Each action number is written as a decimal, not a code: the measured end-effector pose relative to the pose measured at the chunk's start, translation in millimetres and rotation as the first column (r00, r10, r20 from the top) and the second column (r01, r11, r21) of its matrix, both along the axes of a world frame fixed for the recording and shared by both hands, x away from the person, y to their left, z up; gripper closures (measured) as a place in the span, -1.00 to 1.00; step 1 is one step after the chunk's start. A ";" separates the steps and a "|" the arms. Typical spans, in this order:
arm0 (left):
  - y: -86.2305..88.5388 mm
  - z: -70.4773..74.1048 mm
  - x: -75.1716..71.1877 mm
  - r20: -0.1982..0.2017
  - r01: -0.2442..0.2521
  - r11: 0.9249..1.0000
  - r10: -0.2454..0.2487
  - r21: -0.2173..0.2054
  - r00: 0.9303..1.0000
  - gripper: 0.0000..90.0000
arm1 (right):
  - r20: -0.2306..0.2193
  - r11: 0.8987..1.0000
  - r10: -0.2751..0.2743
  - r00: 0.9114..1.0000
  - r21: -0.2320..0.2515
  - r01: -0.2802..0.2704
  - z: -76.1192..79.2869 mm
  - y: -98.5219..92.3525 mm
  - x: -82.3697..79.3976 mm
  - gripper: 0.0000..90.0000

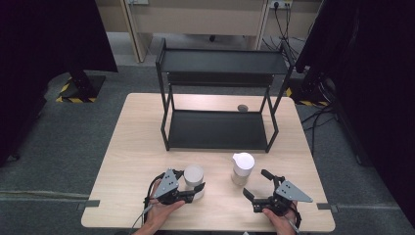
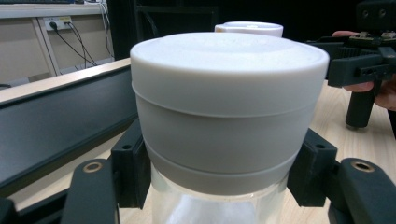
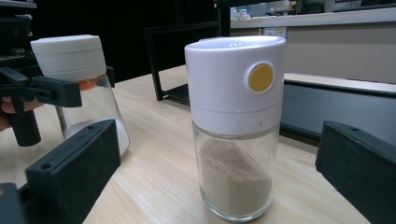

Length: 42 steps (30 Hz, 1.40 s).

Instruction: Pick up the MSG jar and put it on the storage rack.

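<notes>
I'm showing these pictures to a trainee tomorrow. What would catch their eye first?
Likely the two jars near the table's front edge: the left gripper is shut on the grey-lidded jar, while the right gripper stands open just short of the white-capped jar, which has a yellow button. Behind them a black two-tier rack fills the table's far half.

2 glass jars stand upright on the surface, near each other. The grey-lid jar (image 1: 194, 180) has white powder at the bottom. The white-lid jar (image 1: 242, 168) has a yellow dot and brown powder inside.
</notes>
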State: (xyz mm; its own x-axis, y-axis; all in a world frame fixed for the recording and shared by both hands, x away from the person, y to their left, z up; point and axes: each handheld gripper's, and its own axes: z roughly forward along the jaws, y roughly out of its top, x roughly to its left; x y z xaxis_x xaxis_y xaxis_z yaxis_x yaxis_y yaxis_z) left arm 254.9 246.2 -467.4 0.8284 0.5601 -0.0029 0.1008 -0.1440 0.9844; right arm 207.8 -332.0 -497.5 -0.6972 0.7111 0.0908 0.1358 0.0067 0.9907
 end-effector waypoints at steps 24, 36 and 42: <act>-1.1 28.5 10.0 0.004 -0.014 1.000 0.014 -0.003 1.000 -0.22 | 0.003 1.000 -0.001 1.000 0.002 0.001 -0.4 -0.1 -0.2 -0.99; -0.8 45.1 19.7 0.003 -0.008 1.000 0.008 -0.025 1.000 -0.22 | 0.000 1.000 0.000 1.000 0.003 0.000 -0.4 -0.1 -0.3 -0.99; -1.5 54.9 25.4 0.002 -0.006 0.999 0.006 -0.037 1.000 -0.22 | -0.001 1.000 0.001 1.000 0.006 -0.001 -0.6 -0.2 -0.2 -0.99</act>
State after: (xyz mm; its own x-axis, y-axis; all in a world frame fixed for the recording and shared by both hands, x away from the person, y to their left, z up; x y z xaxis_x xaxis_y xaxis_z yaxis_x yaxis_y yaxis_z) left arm 280.2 244.7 -412.5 0.8248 0.5650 -0.0222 0.0997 -0.1068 0.9893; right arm 207.6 -332.2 -498.1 -0.6979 0.7098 0.0956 0.1367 0.0010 0.9906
